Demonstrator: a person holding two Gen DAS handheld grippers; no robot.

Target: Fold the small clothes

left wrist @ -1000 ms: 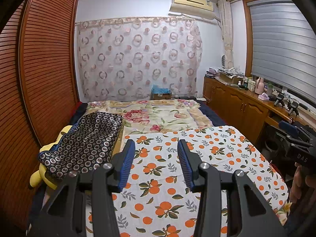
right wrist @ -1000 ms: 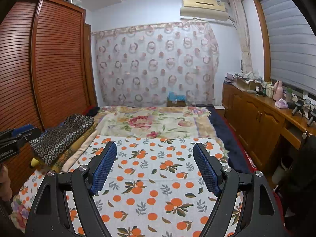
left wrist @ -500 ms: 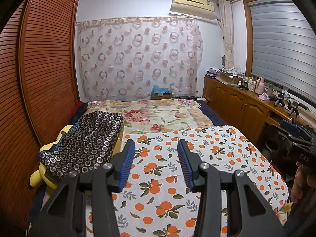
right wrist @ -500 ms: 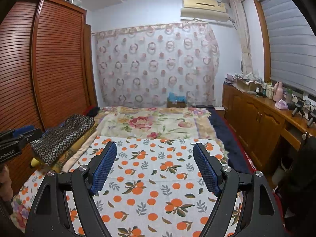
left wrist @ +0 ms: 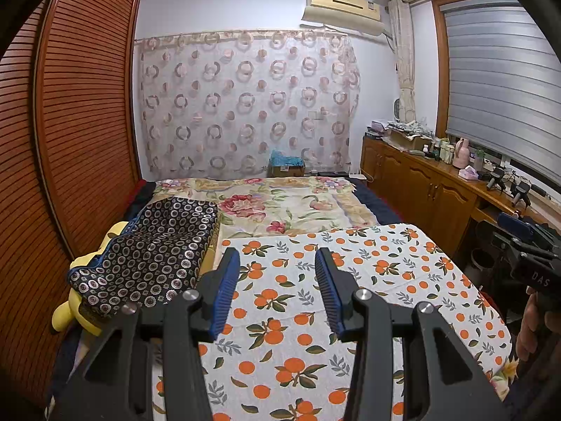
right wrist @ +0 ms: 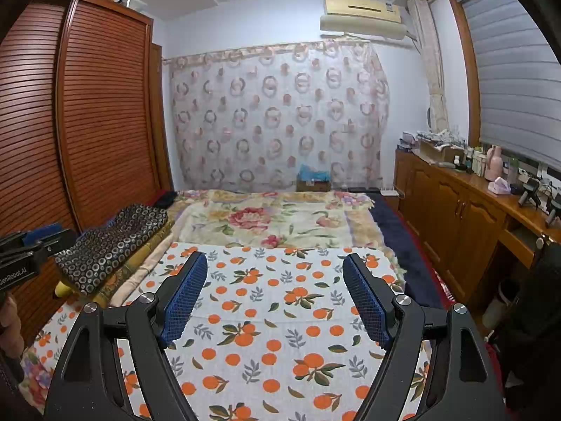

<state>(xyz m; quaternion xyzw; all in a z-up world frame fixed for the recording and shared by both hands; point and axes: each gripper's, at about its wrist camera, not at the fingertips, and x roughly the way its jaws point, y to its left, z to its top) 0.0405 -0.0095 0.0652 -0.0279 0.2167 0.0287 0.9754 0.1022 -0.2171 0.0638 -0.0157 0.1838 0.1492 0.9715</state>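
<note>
Two grippers: I have both held above the near end of the bed, each pointing down the room, and neither touches any cloth.
Left gripper [left wrist: 277, 263]: my jaws stand partly apart with only air between the blue pads [left wrist: 224, 291]; nothing is held.
Right gripper [right wrist: 275, 270]: my jaws are spread wide, pads [right wrist: 184, 298] clear of everything; nothing is held. In the left wrist view I see its black body at 3 o'clock, with the person's hand [left wrist: 533, 322] under it.
Orange-print cloth [left wrist: 350, 280]: it lies flat on the bed right below both grippers, from 6 o'clock up to the middle of each view, white with oranges and leaves. I cannot tell whether it is a garment or a sheet.
Dark ring-print cloth [left wrist: 150, 249]: a folded pile at 9 o'clock of the left view, just beside the orange-print cloth's left edge.
Yellow plush toy [left wrist: 75, 312]: it pokes out from under that dark pile, at 8 o'clock.
Floral blanket [right wrist: 273, 217]: beyond the orange print, toward 12 o'clock, covering the far half of the bed.
Cardboard box [right wrist: 313, 182]: past the bed's far end, with something blue on top.
Curtain [right wrist: 277, 119]: at 12 o'clock on the back wall, patterned with rings.
Wardrobe [right wrist: 101, 122]: louvred wooden doors from 9 to 10 o'clock.
Cabinet [right wrist: 452, 210]: wooden counter at 3 o'clock, crowded with bottles.
</note>
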